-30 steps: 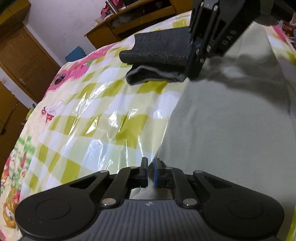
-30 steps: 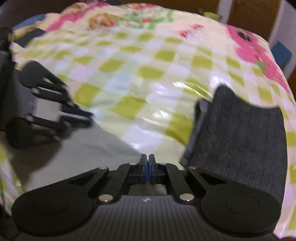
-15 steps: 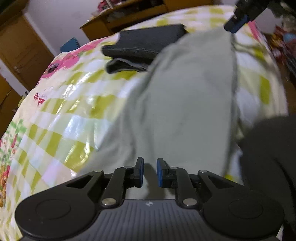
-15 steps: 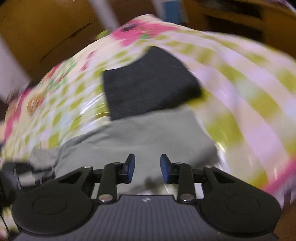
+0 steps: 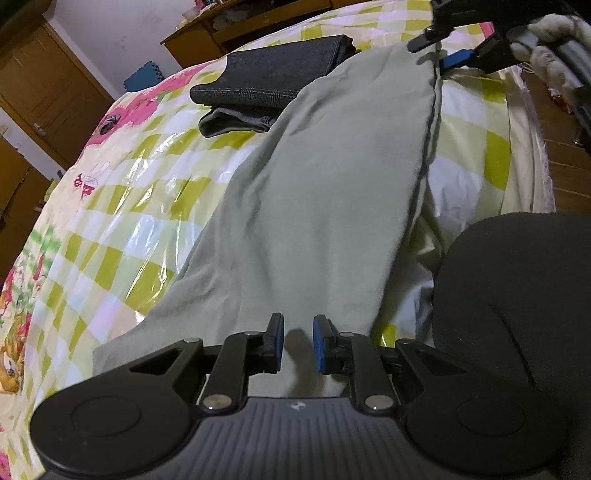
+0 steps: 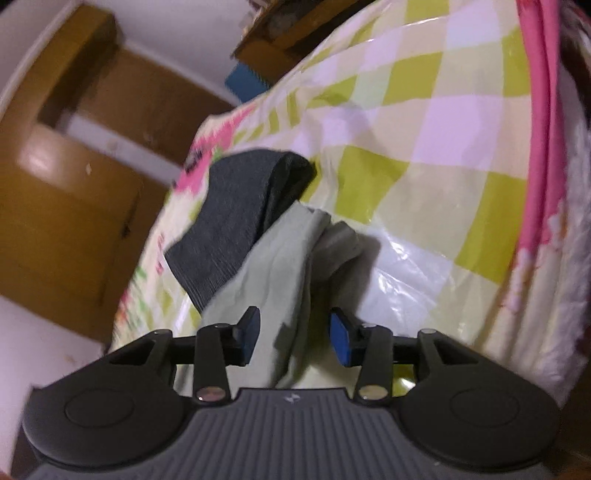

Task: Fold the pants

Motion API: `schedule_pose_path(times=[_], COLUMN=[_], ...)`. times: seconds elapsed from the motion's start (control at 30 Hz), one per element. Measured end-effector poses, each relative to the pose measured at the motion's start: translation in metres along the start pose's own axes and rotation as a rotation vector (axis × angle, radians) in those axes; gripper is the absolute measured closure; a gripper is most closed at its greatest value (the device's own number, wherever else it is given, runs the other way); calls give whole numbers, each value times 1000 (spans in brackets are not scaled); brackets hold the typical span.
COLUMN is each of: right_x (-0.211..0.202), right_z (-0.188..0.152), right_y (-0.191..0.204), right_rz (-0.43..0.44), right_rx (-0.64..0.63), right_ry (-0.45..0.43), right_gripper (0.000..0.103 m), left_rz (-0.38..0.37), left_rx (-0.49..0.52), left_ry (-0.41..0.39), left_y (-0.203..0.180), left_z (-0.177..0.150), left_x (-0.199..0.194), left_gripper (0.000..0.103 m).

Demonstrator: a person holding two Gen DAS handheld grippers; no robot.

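Observation:
Pale green pants (image 5: 332, 177) lie in a long folded strip on the checked bedspread (image 5: 122, 206). My left gripper (image 5: 297, 343) is open and empty just above the near end of the strip. My right gripper (image 6: 294, 338) is open over the far end of the pants (image 6: 273, 266), holding nothing; it also shows in the left wrist view (image 5: 443, 48) at the top right, above the pants' far edge.
A folded dark grey garment (image 5: 273, 77) lies on the bed beside the pants' far end; it also shows in the right wrist view (image 6: 236, 218). A wooden desk (image 5: 229, 29) and wooden doors (image 5: 40, 92) stand beyond the bed. A dark rounded shape (image 5: 517, 314) is at the right.
Both grippers were shut on the pants a second ago and have opened and let go. The pants now lie flat in a long strip. Both grippers have drawn back.

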State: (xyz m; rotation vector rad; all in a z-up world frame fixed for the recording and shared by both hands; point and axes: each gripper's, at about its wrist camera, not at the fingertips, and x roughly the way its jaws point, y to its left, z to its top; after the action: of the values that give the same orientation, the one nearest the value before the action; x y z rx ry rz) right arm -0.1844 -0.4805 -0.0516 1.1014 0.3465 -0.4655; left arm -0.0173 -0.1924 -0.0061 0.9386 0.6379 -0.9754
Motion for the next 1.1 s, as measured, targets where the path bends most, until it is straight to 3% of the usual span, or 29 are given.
schedule_pose_path(times=[0.1, 0.2, 0.23, 0.37, 0.5, 0.57, 0.73, 0.8, 0.97, 1.1], right_x=[7, 10, 9, -8, -16, -21, -31, -35, -37, -18], right_z=[-3, 1, 5, 13, 16, 15, 15, 15, 0, -35], right_y=[-1, 1, 0, 8, 27, 42, 80, 98, 164, 233], right_rz=[15, 45, 54, 107, 120, 132, 134, 145, 206, 280], right_rx=[44, 59, 80, 106, 72, 43, -44, -73, -220, -386], right_ry=[-24, -24, -41, -129, -129, -129, -127, -131, -84, 10], right_gripper=[65, 93, 98, 98, 98, 98, 98, 98, 98, 98], left_rz=[25, 46, 54, 44, 14, 18, 4, 13, -33, -1], left_rx=[-31, -79, -94, -193, -203, -198, -312, -361, -435, -487], left_ry=[7, 2, 2, 27, 17, -15, -185, -212, -177, -181], left_y=[-1, 1, 1, 2, -10, -13, 7, 11, 7, 7], left_z=[-5, -17, -21, -43, -57, -58, -50, -51, -70, -96], left_x=[-7, -20, -24, -33, -35, -43, -69, -65, -49, -61], left_gripper=[64, 59, 59, 58, 57, 57, 48, 45, 45, 45])
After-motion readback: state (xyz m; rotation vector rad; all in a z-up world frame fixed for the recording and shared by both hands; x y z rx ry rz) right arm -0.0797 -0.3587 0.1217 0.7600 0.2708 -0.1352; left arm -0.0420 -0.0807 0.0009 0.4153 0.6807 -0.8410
